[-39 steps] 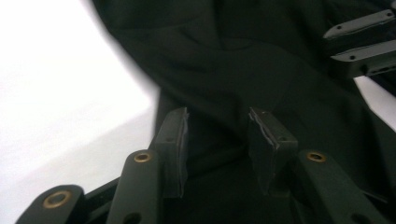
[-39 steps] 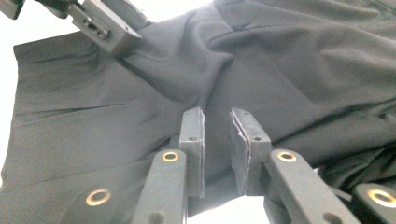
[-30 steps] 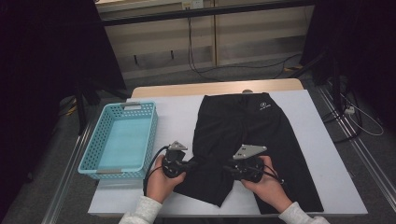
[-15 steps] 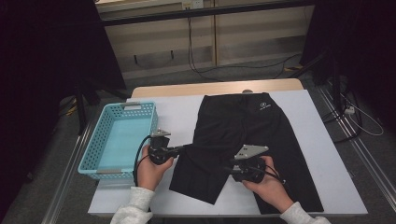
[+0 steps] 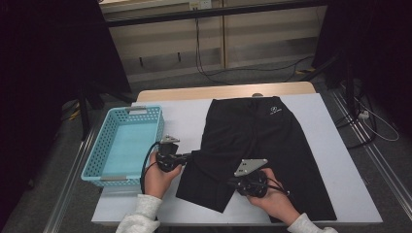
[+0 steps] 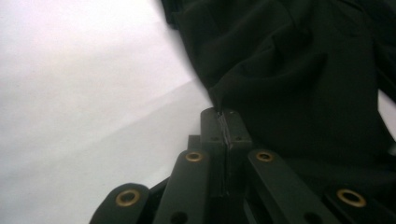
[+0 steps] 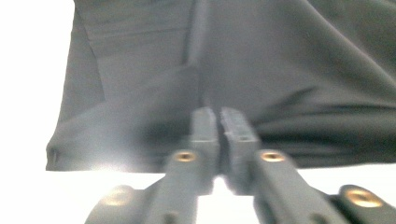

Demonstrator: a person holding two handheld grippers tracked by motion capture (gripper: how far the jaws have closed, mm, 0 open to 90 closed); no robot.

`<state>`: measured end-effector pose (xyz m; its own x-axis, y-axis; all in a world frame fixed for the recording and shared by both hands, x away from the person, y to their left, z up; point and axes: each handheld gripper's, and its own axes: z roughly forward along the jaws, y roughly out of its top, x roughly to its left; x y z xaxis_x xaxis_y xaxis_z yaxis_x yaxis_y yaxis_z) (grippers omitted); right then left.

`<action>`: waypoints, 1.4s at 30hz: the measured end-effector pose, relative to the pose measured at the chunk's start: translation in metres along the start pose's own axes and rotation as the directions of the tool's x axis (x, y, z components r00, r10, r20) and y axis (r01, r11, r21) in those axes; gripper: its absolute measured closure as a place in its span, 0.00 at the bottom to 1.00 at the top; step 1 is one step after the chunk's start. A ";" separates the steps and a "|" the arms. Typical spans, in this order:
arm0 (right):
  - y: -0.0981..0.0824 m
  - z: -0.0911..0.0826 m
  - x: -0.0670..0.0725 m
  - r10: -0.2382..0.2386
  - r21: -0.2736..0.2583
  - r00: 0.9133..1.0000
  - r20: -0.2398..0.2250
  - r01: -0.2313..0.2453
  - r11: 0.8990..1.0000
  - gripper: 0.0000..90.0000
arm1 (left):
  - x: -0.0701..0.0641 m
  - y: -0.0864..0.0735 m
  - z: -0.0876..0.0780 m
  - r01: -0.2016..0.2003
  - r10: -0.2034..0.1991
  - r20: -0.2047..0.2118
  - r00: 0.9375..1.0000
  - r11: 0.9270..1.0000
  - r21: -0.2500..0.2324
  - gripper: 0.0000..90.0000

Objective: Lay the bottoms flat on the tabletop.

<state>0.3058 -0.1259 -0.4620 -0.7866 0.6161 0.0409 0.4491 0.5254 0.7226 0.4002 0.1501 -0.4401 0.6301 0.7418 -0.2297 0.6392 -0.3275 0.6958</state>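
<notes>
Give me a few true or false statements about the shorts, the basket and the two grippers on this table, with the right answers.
1. The black shorts lie spread on the table. True.
2. The blue basket holds folded clothes. False: nothing lies in it.
3. The left gripper is shut on the shorts' edge. True.
4. The right gripper has wide-open jaws. False: they are together, at the fabric.
5. The basket sits right of the shorts. False: left.
</notes>
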 end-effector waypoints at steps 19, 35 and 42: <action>0.007 -0.009 0.020 -0.058 -0.055 0.992 -0.113 0.052 0.997 0.72 | -0.007 -0.002 0.007 -0.035 0.034 -0.026 0.999 0.999 0.000 0.78; -0.010 -0.012 0.019 -0.068 0.007 0.980 -0.189 0.071 0.997 0.98 | -0.015 -0.018 -0.003 -0.080 0.083 -0.042 0.996 0.994 0.068 0.61; -0.018 -0.030 0.012 -0.058 -0.017 0.982 -0.178 0.056 0.998 0.98 | -0.020 -0.023 -0.001 -0.022 0.017 0.041 0.999 0.990 0.138 0.92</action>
<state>0.2760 -0.1458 -0.4542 -0.8742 0.4702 0.1208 0.3969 0.5491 0.7355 0.3726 0.1431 -0.4511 0.6583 0.7114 -0.2459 0.6798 -0.4216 0.6001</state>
